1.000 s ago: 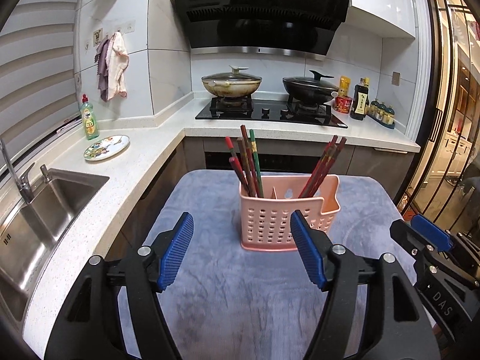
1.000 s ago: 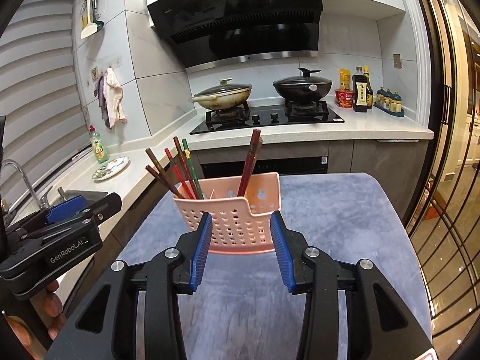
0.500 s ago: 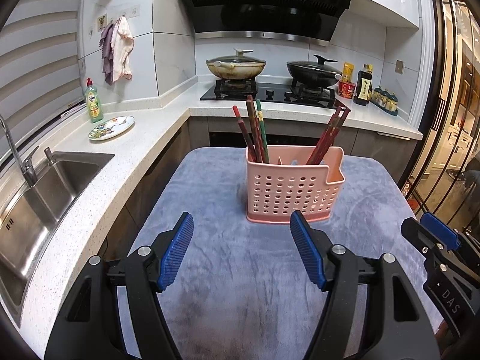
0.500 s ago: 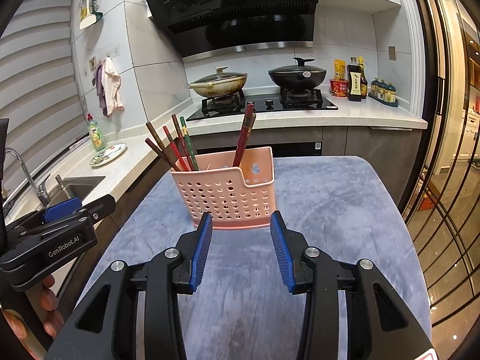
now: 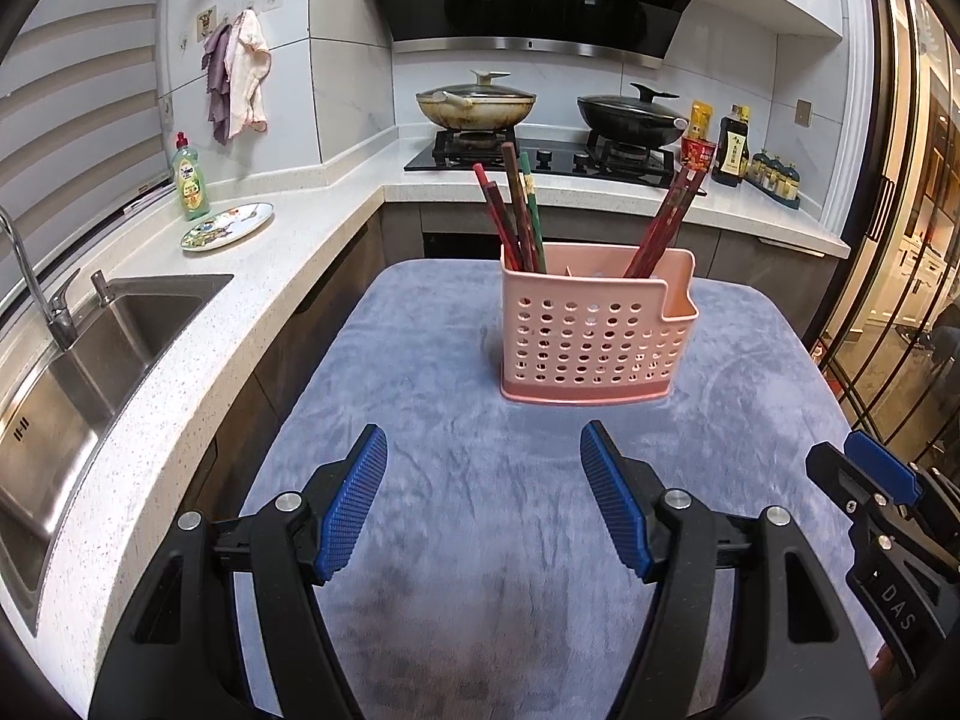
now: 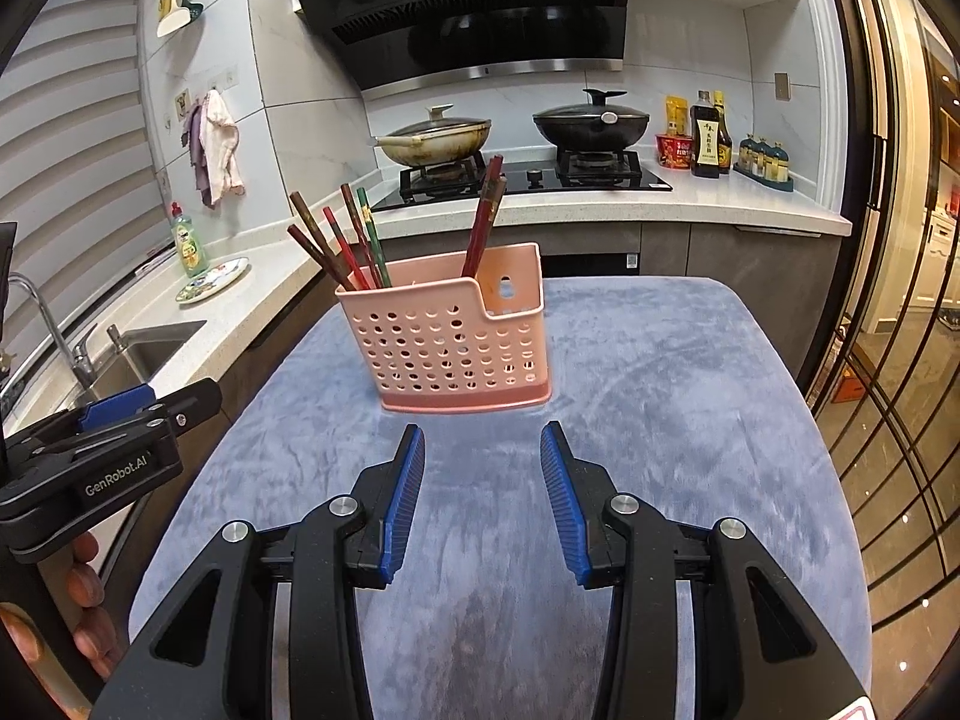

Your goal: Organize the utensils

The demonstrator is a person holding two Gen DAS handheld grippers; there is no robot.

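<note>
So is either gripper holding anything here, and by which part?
Nothing is held: left gripper and right gripper are both open and empty, short of the pink holder.

Two wrist views, angled down, near, sharing the pink caddy (image 5: 591, 336) frontally

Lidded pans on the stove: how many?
2. A tan, stained wok with a glass lid sits on the left burner; a black wok with a dark lid sits on the right burner. Nothing else stands on the hob.
</note>
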